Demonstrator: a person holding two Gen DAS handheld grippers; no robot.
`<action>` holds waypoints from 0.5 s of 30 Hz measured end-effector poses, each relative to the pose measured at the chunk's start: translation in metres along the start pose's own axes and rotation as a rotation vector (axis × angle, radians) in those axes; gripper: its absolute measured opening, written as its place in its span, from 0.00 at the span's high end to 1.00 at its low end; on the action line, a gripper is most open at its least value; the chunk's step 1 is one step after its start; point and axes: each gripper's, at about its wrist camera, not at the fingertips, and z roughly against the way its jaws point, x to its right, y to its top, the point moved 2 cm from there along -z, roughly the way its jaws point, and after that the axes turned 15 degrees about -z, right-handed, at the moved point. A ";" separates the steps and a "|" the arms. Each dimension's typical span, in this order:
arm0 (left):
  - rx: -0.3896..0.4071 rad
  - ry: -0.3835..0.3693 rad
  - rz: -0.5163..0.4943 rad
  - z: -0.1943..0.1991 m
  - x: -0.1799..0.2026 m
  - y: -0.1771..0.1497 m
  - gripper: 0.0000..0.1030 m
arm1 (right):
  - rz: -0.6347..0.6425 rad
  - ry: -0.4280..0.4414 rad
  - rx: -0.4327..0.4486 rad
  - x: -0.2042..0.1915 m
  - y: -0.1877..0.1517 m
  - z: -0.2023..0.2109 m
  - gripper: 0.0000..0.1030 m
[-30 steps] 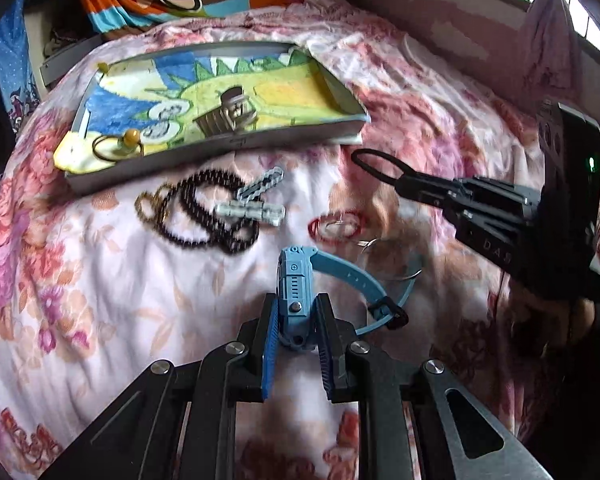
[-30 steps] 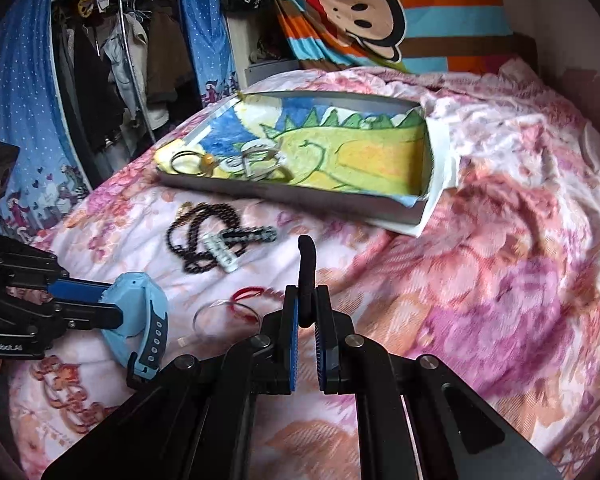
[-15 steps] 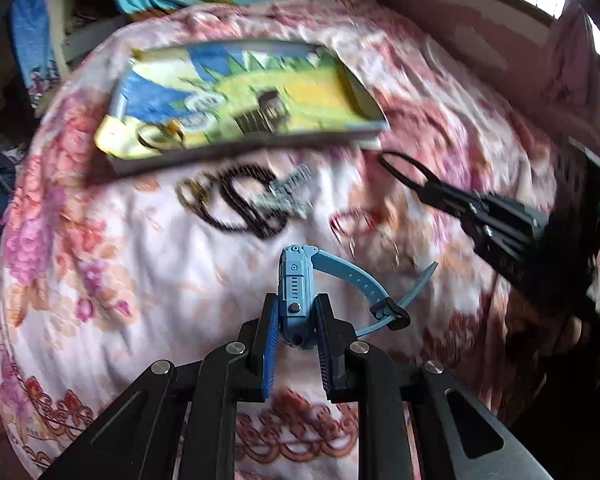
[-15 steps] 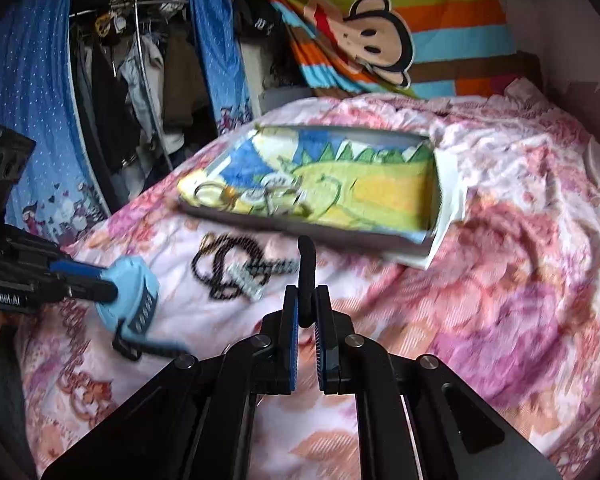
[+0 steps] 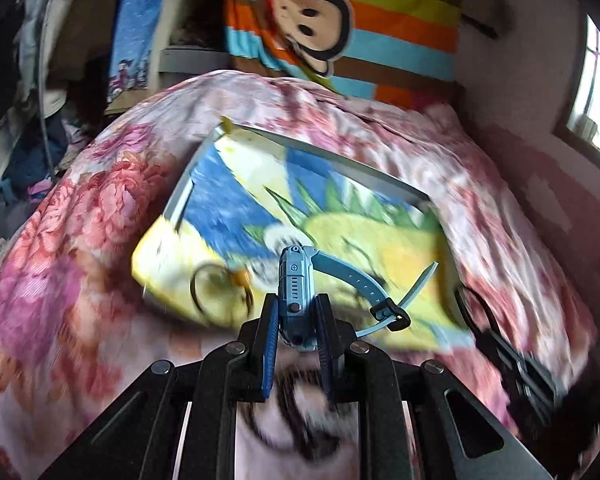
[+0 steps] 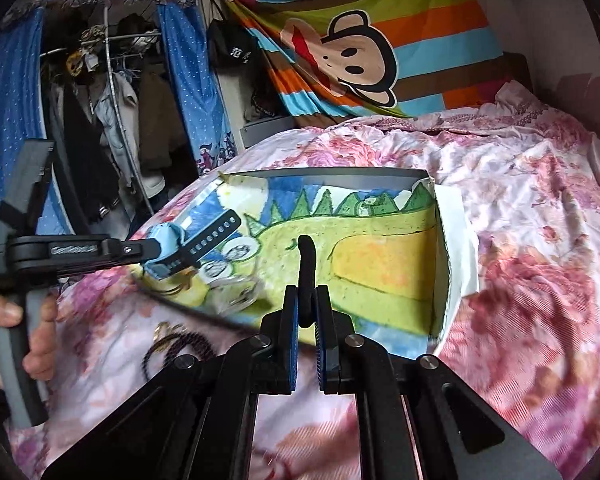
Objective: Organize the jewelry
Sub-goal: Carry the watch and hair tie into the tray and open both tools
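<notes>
My left gripper (image 5: 297,334) pinches a blue watch (image 5: 296,280) by its case, the 2 pads pressed on either side. The watch stands on edge between them, its strap (image 5: 352,276) curving off to the right and ending in a black buckle (image 5: 390,314). From the right wrist view the same watch (image 6: 168,248) hangs over the near left corner of the tray (image 6: 340,174), with the perforated strap end sticking out toward the tray's middle. A hand (image 6: 16,332) grips that gripper's grey handle at the left edge of the view.

My right gripper (image 6: 308,320) is pressed together on a thin black band (image 6: 307,264), which rises upright from between the pads and hooks over at its top. It sits above the tray's near edge, right of the watch. In the left wrist view it (image 5: 496,340) shows at the right, blurred, with a black loop at its tip.

The tray lies on the bed (image 6: 540,240), which has a pink floral cover. The tray is lined with a dinosaur drawing (image 6: 380,264). A thin ring with an amber bead (image 5: 220,292) lies in the tray's near left corner, and a clear bangle (image 6: 236,292) rests just beside it. On the bed, in front of the tray's near left corner, lies a dark beaded string (image 6: 180,344), partly hidden by my gripper. A striped monkey blanket (image 6: 360,52) hangs beyond the head of the bed.
</notes>
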 end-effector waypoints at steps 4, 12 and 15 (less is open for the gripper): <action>-0.027 0.033 0.007 -0.036 -0.005 0.011 0.84 | -0.023 -0.030 -0.026 0.012 0.000 -0.023 0.93; -0.065 0.096 -0.031 -0.071 0.006 0.009 0.84 | -0.054 -0.118 -0.089 0.028 -0.003 -0.044 0.93; -0.065 0.100 -0.039 -0.070 0.008 0.011 0.84 | -0.057 -0.127 -0.091 0.032 -0.003 -0.045 0.93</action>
